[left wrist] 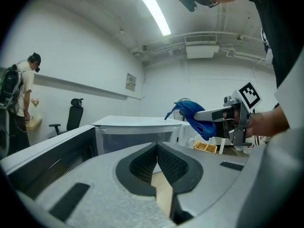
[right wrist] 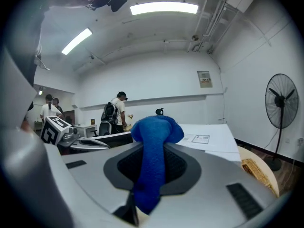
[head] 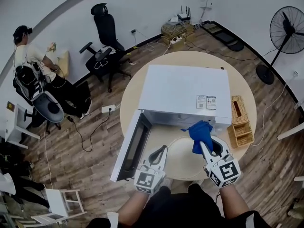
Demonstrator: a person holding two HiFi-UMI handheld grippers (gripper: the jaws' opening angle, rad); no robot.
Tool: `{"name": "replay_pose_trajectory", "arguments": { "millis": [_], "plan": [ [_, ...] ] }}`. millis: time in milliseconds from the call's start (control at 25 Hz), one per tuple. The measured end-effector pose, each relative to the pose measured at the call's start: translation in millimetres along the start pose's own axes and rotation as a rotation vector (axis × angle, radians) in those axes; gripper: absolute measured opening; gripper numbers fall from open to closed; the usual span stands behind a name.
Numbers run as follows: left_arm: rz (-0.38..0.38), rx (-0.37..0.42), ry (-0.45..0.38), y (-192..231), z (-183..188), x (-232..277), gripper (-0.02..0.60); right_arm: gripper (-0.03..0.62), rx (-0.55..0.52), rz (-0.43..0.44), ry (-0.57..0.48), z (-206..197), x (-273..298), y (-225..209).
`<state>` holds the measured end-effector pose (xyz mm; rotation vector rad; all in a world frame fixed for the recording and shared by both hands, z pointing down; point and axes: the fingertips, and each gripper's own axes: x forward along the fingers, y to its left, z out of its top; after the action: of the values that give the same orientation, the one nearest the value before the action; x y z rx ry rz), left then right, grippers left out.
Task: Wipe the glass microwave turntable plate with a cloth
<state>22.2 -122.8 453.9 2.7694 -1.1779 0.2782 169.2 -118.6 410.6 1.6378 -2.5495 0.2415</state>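
The glass turntable plate (head: pixel 183 164) lies flat on the round wooden table (head: pixel 130 91), in front of the white microwave (head: pixel 183 91). My right gripper (head: pixel 202 143) hangs over the plate's far right part, shut on a blue cloth (head: pixel 199 131). In the right gripper view the cloth (right wrist: pixel 156 127) bulges out between the closed jaws of my right gripper (right wrist: pixel 151 152). My left gripper (head: pixel 163 149) sits at the plate's left edge, shut, with nothing seen between its jaws (left wrist: pixel 156 146). The left gripper view also shows the cloth (left wrist: pixel 191 112). No plate shows in either gripper view.
The microwave door (head: pixel 133 146) stands open toward the left, beside my left gripper. A wicker basket (head: pixel 240 122) sits at the table's right edge. An office chair (head: pixel 107 37), a standing fan (head: pixel 287 32) and a person (head: pixel 28 56) are farther off on the wooden floor.
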Motion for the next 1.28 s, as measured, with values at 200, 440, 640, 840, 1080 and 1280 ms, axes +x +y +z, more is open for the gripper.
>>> {"name": "replay_pose_trajectory", "arguments": {
  "millis": [200, 440, 640, 840, 1080, 1280],
  "plan": [
    [0.029, -0.026, 0.04, 13, -24, -12, 0.006, 0.072, 0.002, 0.06, 0.071, -32, 16, 18],
    [0.026, -0.064, 0.061, 16, -42, -15, 0.006, 0.072, -0.016, 0.1, 0.183, -75, 34, 34],
    [0.013, -0.071, 0.077, 15, -58, -14, 0.006, 0.072, -0.005, 0.11, 0.252, -114, 46, 39],
    [0.016, -0.093, 0.089, 15, -68, -14, 0.006, 0.072, -0.007, 0.133, 0.33, -154, 59, 45],
    [-0.001, -0.104, 0.104, 10, -82, -14, 0.006, 0.066, -0.032, 0.139, 0.418, -195, 75, 47],
    [0.012, -0.128, 0.106, 12, -87, -17, 0.006, 0.066, -0.049, 0.174, 0.485, -221, 82, 55]
  ]
}}
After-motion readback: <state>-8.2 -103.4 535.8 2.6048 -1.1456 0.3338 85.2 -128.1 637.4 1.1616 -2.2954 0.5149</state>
